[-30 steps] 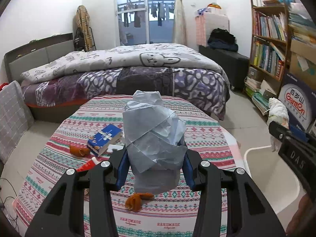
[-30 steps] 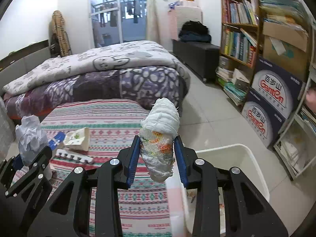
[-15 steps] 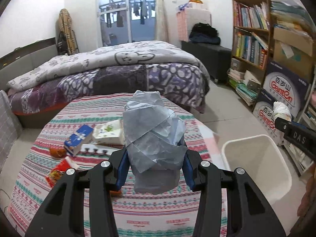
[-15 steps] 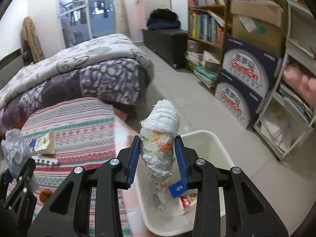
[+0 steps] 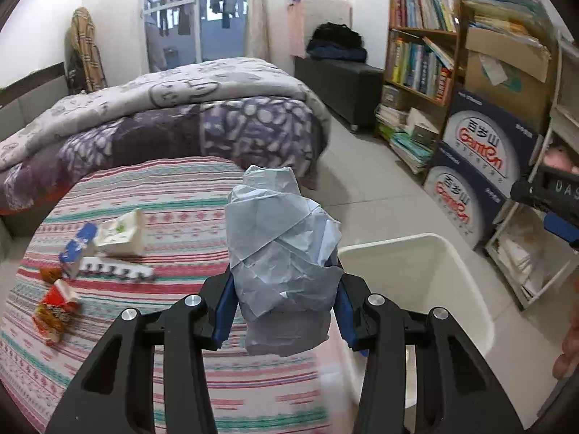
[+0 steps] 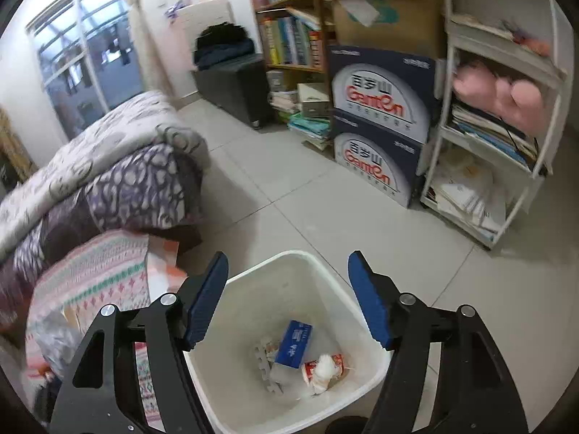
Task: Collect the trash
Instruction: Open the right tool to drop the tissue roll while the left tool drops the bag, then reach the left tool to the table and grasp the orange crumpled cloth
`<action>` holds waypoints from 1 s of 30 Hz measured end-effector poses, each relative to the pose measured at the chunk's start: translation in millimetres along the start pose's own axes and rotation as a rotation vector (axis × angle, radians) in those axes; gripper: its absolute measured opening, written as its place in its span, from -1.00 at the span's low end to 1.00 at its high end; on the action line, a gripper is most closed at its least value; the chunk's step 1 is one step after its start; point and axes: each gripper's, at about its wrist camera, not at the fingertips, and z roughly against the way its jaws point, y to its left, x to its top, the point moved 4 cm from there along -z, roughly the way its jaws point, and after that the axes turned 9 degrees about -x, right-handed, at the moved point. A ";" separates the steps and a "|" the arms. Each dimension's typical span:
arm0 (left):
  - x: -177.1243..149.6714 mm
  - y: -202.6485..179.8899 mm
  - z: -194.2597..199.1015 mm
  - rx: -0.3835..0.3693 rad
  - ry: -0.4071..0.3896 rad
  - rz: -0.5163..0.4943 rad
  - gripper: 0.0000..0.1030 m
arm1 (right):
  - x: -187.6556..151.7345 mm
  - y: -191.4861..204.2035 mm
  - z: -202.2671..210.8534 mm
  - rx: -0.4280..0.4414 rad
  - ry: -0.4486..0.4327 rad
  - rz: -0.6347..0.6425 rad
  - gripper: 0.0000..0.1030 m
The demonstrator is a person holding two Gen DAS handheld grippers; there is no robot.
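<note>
Bedroom clutter, bed and bookshelves, rings a striped bench (image 5: 173, 195) at lower left of the left view, where a carton (image 5: 121, 233) and wrappers (image 5: 54, 305) wait. Left tongs (image 5: 284, 303) grip a grey paper wad (image 5: 282, 253), carried toward the bin (image 5: 416, 253) at right so it can drop in. Right tongs (image 6: 287, 296) hang over the bin (image 6: 289, 329), jaws just opened wide and empty; their wrapped bundle (image 6: 324, 369) lies inside beside a blue box (image 6: 295, 343), apparently released from above.
</note>
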 end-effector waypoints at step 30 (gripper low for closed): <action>26.8 -54.8 -23.6 -0.105 0.103 -0.061 0.49 | 26.8 -32.4 8.8 -0.001 -0.044 -0.127 0.73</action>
